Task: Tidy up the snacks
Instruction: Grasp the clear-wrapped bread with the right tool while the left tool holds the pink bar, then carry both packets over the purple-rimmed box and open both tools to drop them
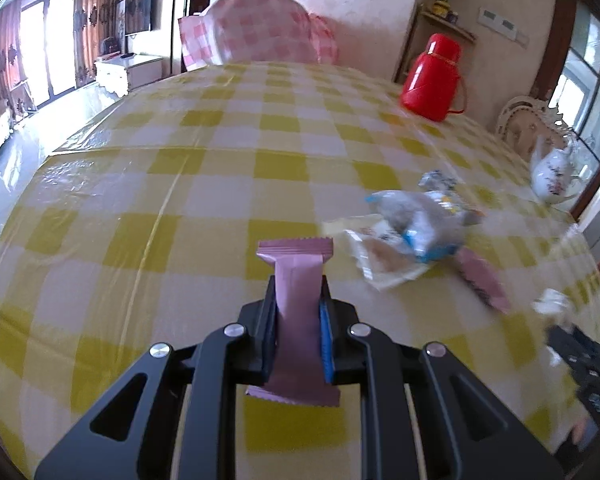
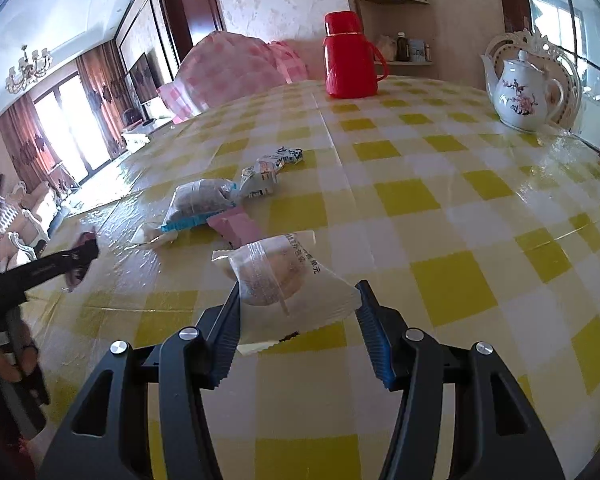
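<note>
My left gripper (image 1: 298, 280) is shut on a pink wrapped snack bar (image 1: 298, 292) and holds it above the yellow checked table (image 1: 180, 184). In the right wrist view the left gripper (image 2: 82, 258) shows at the far left. My right gripper (image 2: 298, 292) is closed onto a clear-wrapped round pastry (image 2: 276, 276), its pads against the wrapper's sides. A loose pile of snacks lies on the table: a grey packet with a blue edge (image 2: 202, 200), a second pink bar (image 2: 236, 224), two small printed packets (image 2: 260, 180). The pile also shows in the left wrist view (image 1: 416, 224).
A red thermos (image 2: 350, 56) stands at the far side of the table and a white flowered teapot (image 2: 518, 94) at the far right. A pink checked bundle (image 1: 256, 28) lies beyond the far edge. The table's right edge is near the teapot.
</note>
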The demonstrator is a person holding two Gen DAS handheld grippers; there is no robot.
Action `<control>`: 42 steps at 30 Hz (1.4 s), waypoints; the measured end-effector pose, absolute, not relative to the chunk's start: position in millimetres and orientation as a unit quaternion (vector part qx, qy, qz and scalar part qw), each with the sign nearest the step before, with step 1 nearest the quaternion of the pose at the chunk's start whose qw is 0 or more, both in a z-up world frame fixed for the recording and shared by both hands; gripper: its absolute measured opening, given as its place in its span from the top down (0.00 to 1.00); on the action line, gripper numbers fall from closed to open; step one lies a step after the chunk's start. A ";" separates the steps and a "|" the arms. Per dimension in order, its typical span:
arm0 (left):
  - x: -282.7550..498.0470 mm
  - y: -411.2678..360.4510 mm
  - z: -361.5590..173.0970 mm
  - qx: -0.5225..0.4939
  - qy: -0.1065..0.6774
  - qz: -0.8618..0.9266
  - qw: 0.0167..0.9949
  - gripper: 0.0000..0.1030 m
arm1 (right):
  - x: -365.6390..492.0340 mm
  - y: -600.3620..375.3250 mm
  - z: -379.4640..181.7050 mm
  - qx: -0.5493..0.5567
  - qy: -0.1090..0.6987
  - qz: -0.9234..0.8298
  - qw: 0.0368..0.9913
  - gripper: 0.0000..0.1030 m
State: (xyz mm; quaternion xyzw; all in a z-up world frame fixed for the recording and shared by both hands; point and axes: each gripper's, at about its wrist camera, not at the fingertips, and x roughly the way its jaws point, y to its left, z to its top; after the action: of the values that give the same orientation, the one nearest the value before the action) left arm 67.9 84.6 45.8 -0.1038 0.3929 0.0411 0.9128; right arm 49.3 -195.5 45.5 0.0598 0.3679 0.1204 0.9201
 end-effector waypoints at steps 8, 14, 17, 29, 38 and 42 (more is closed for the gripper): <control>48.8 55.3 73.8 -0.082 0.394 0.002 0.915 0.83 | 40.5 -189.0 49.6 0.048 0.361 0.128 0.923 0.48; 27.3 39.3 85.2 -0.060 0.392 -0.023 0.918 0.83 | 29.6 -186.6 50.2 0.046 0.359 0.137 0.922 0.48; 14.5 38.6 86.7 -0.052 0.392 -0.029 0.918 0.83 | 20.4 -181.6 51.4 0.044 0.358 0.145 0.922 0.48; -45.1 70.9 84.0 -0.045 0.400 -0.025 0.915 0.82 | -19.1 -144.0 57.8 0.029 0.353 0.185 0.917 0.48; -86.8 107.0 85.4 -0.048 0.391 -0.001 0.919 0.82 | -38.8 -104.1 57.1 0.008 0.358 0.223 0.907 0.48; -103.1 124.8 80.9 -0.054 0.394 0.007 0.917 0.82 | -49.1 -84.0 56.7 -0.001 0.359 0.244 0.901 0.48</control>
State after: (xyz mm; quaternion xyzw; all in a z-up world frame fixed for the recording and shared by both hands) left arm -103.1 124.8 80.9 -0.0543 0.3940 0.0068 0.9175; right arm -49.1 -84.0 56.7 -0.0006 0.3585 0.2439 0.9011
